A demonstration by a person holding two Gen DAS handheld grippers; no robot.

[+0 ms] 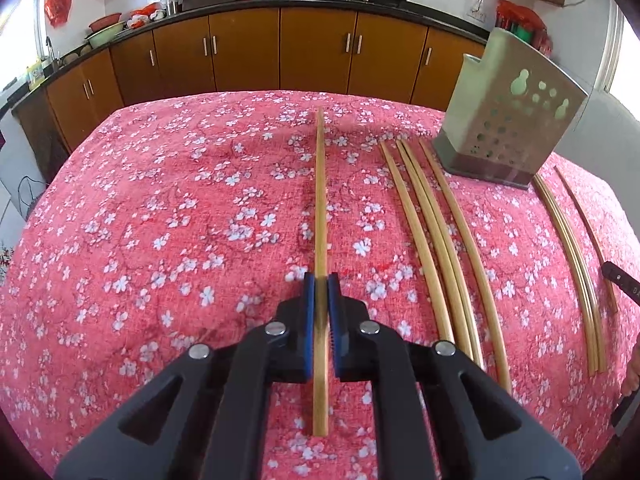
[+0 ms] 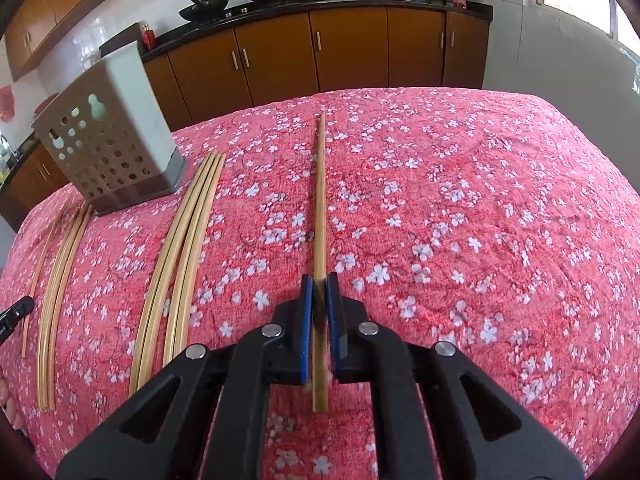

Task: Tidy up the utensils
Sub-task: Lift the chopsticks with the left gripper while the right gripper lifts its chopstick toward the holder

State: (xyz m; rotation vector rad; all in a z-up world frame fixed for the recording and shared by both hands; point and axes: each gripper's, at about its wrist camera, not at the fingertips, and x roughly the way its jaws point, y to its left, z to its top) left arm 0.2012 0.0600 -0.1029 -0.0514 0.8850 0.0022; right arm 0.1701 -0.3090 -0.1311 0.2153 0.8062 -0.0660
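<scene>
Orange kitchen cabinets back a pink floral tablecloth bearing a perforated utensil holder among loose chopsticks. Left gripper and right gripper each pinch one chopstick tight.

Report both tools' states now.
Left tool: shut on a bamboo chopstick.
Right tool: shut on another bamboo chopstick.

Black linkage arms, blue ribbed fingers (silver rivets).
</scene>
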